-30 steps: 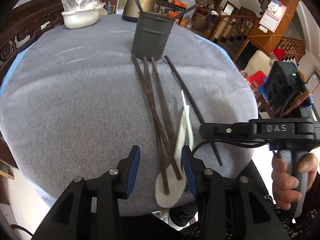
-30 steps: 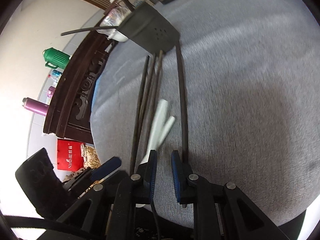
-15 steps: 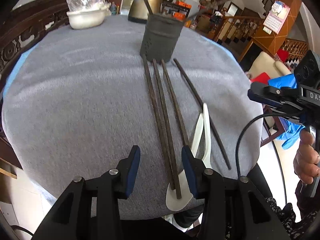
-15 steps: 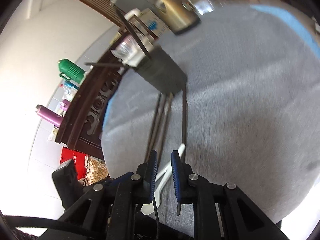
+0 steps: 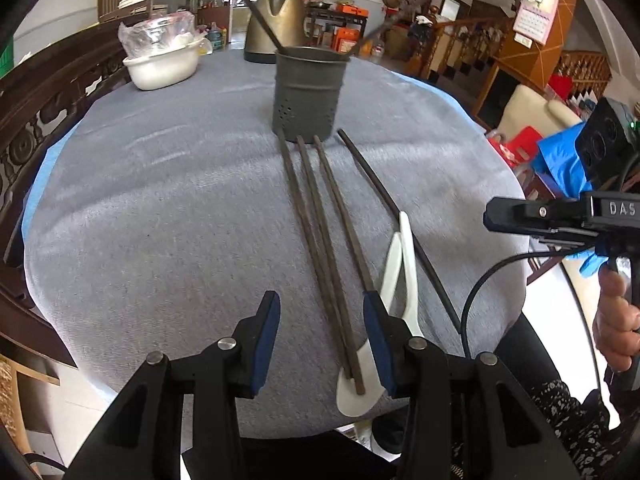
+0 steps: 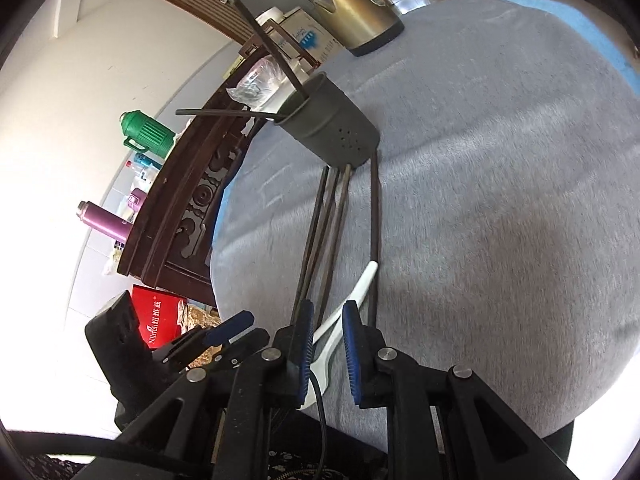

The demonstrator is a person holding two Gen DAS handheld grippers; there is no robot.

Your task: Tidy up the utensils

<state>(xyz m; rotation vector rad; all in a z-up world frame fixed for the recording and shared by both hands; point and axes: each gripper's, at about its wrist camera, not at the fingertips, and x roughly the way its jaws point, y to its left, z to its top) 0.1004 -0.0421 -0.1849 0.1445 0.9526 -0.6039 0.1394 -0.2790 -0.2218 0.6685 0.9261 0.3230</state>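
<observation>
A grey metal utensil holder (image 5: 308, 96) (image 6: 332, 128) stands on the grey-clothed table (image 5: 160, 200) with two dark chopsticks leaning out of it. Three brown chopsticks (image 5: 320, 232) (image 6: 324, 232) lie side by side from the holder's foot toward me, and a darker fourth chopstick (image 5: 396, 220) (image 6: 375, 216) lies to their right. Two white spoons (image 5: 400, 264) (image 6: 360, 288) lie between them near the table's edge. My left gripper (image 5: 322, 320) hangs open over the near ends of the brown chopsticks, touching nothing. My right gripper (image 6: 328, 316) (image 5: 496, 220) hovers off the table's near right edge, its jaws a narrow gap apart and empty.
A brass-coloured kettle (image 5: 276, 20) and a white bowl (image 5: 160, 64) under a plastic bag stand at the table's far side. A carved dark wooden backrest (image 5: 40, 120) runs along the left. A green flask (image 6: 148, 136) and a purple bottle (image 6: 104, 224) stand on the floor.
The right gripper has drawn back from over the spoons to beyond the table's right edge and risen. The left view has shifted so that the brown chopsticks now lie between its fingers.
</observation>
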